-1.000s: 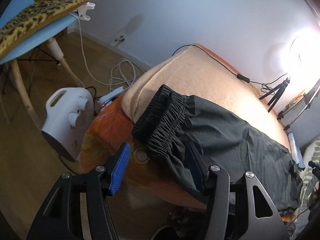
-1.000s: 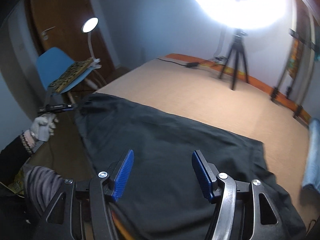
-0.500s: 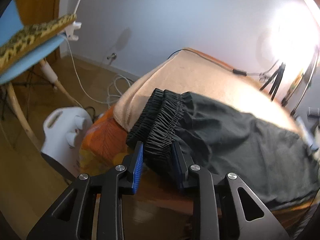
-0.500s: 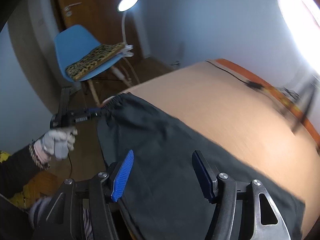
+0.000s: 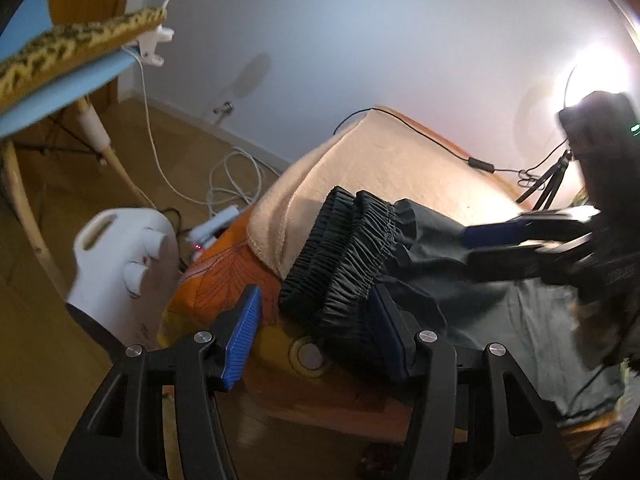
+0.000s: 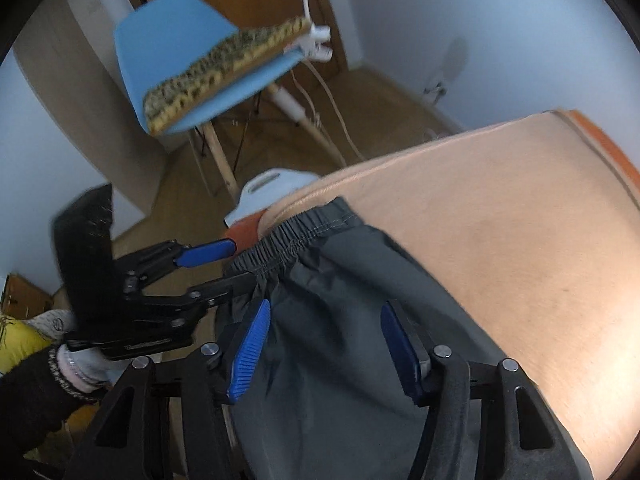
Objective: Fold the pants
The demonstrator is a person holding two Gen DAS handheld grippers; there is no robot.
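Dark grey pants [image 6: 340, 300] lie on the bed's beige blanket [image 6: 500, 240]. Their gathered elastic waistband [image 5: 344, 256] hangs over the bed corner. My left gripper [image 5: 316, 332] straddles the waistband with its jaws opening. The right pad touches the cloth and the left pad stands clear. In the right wrist view the left gripper [image 6: 242, 262] reaches in from the left, held by a gloved hand [image 6: 76, 360]. My right gripper [image 6: 324, 350] hovers over the pants just behind the waistband, jaws closing, pads not pressing on the cloth. It shows blurred at the right of the left wrist view [image 5: 480, 246].
A blue chair [image 6: 168, 40] with a leopard-print cushion [image 6: 224, 68] stands on the wooden floor beside the bed. A white heater [image 5: 120, 264] and loose cables [image 5: 232, 184] lie near the bed corner. A bright ring light on a tripod [image 5: 552, 184] stands at the far side.
The left gripper closed around the waistband half a second ago and has spread again. The right gripper swept along the pants toward the waistband end, close to the left gripper.
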